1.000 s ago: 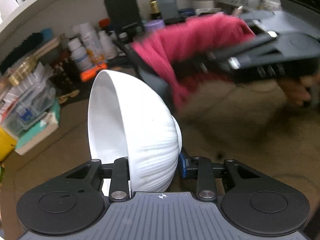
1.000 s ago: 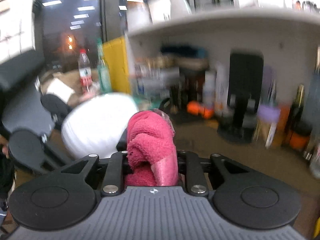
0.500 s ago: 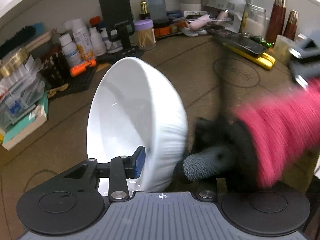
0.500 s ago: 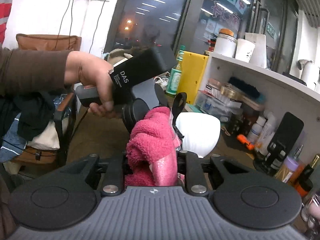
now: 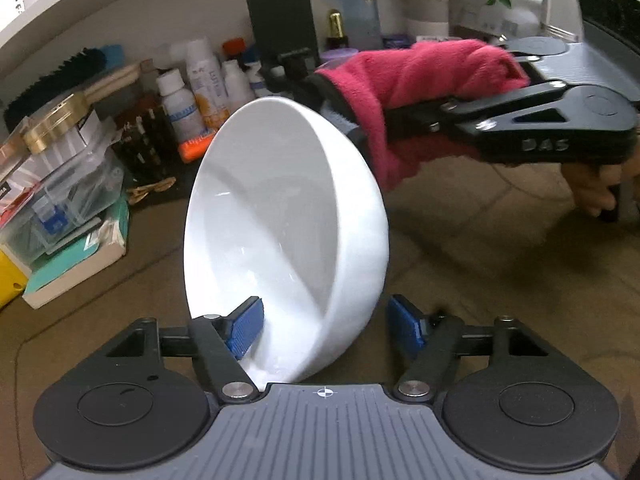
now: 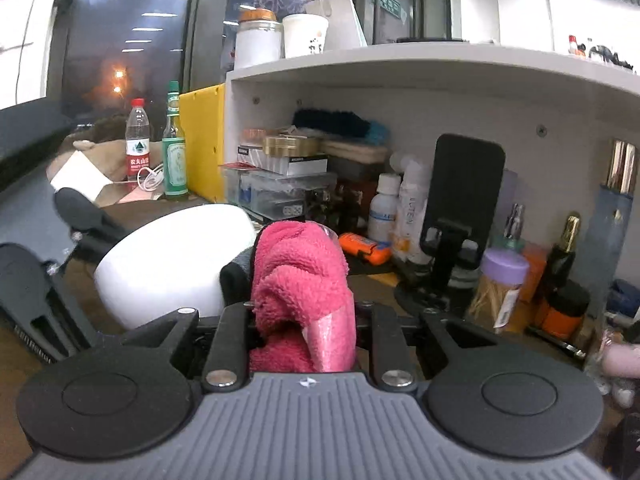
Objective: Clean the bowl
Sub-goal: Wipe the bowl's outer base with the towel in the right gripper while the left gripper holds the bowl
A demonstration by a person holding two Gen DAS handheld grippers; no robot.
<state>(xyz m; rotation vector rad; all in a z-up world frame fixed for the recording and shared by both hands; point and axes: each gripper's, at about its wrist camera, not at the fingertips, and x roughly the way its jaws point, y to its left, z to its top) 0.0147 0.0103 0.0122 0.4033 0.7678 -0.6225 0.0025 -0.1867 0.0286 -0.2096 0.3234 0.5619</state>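
Your left view alone looks into the bowl point(image 5: 288, 220): white, glossy, tipped on its side with the mouth facing left. Your left gripper point(image 5: 326, 330) is opening, its blue pads point(image 5: 245, 328) straddling the lower wall, the right pad clear of it. Your right view shows only the bowl's outside, left of your right gripper point(image 6: 302, 276), clamped on the pink cloth point(image 6: 304, 292).

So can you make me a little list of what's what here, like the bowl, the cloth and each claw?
bowl: white, tipped up on its side
left claw: opening, bowl wall between its blue pads, right pad off it
cloth: pink, bunched
right claw: shut on cloth
cloth vs bowl: beside the bowl's outside; touching or not, cannot tell
behind: shelf crowded with bottles
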